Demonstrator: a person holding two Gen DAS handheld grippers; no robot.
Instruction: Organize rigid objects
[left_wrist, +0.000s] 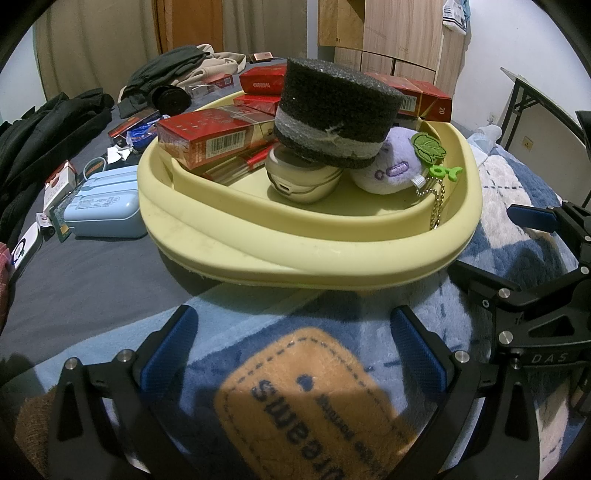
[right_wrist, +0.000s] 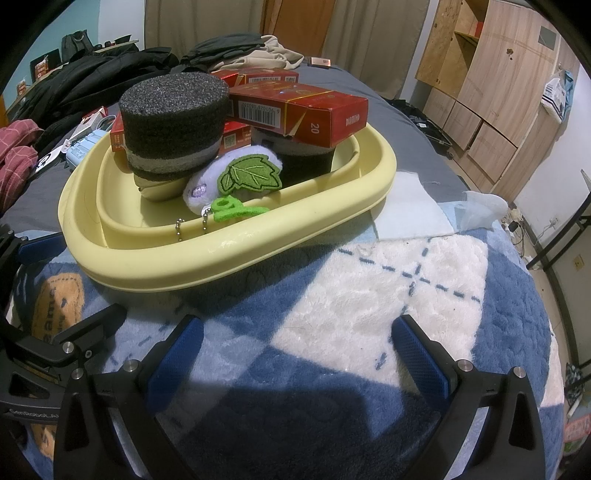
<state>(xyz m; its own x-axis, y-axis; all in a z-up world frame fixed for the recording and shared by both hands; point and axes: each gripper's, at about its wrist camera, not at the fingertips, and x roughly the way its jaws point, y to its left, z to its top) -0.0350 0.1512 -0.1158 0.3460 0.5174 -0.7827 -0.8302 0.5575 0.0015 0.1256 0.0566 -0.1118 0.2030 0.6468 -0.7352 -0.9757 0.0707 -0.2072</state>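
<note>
- We are holding our left gripper (left_wrist: 293, 345) low over a fleecy blue-and-white blanket (right_wrist: 388, 306), its blue-padded fingers standing wide apart and gripping nothing.
- We are keeping our right gripper (right_wrist: 295, 352) just beside it, its fingers likewise spread and empty; its black frame is showing "DAS" in the left wrist view.
- A pale yellow basin (left_wrist: 303, 251) is sitting on the blanket's far edge, just ahead of both grippers.
- A dark grey foam cylinder (left_wrist: 334, 114) with a lighter band is resting inside it, tilted on a cream rounded case (left_wrist: 301, 179).
- A lilac plush keychain (right_wrist: 225, 177) with a green leaf tag and ball chain is lying against the near wall of the basin.
- Red cigarette cartons (right_wrist: 303, 110) are stacking up in the basin; one is showing a barcode and "20" on its end.
- A tan patch (left_wrist: 314, 398) on the blanket is showing letters reading "eams", the rest cut off.
- A light blue case (left_wrist: 105, 212) is lying left of the basin on the grey sheet, its printed label too small to read.
- Dark clothes (left_wrist: 48, 129) are piling up further back.
</note>
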